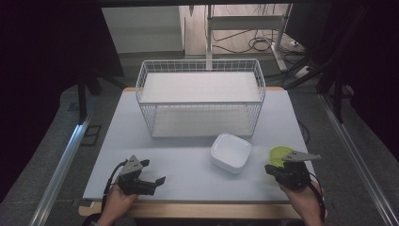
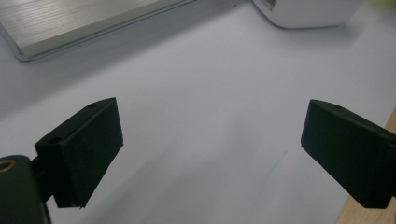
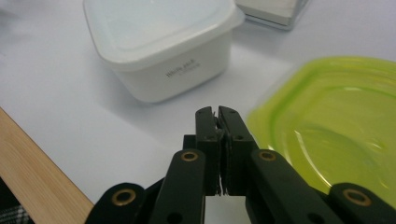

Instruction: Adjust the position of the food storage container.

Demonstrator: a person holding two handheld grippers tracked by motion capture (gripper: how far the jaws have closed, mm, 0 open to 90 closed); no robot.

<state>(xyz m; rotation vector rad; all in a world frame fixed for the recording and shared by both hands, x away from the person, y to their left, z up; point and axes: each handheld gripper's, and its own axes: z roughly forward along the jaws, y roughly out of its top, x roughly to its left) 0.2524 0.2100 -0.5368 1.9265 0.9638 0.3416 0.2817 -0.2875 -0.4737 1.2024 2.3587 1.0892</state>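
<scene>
A white square container (image 1: 230, 152) with a translucent lid stands on the white table top, right of centre; it is also in the right gripper view (image 3: 163, 46). A lime-green lid (image 1: 280, 153) lies flat to its right, large in the right gripper view (image 3: 336, 116). My right gripper (image 1: 269, 168) sits just in front of that lid, and its jaws (image 3: 217, 112) are shut together with nothing seen between them, beside the lid's left edge. My left gripper (image 1: 153, 171) rests at the front left, and its jaws (image 2: 210, 140) are wide open over bare table.
A white wire basket (image 1: 200, 96) with a flat base stands at the back of the table; a corner of its base (image 2: 70, 23) is in the left gripper view. The table's wooden front edge (image 3: 28, 163) runs close behind both grippers.
</scene>
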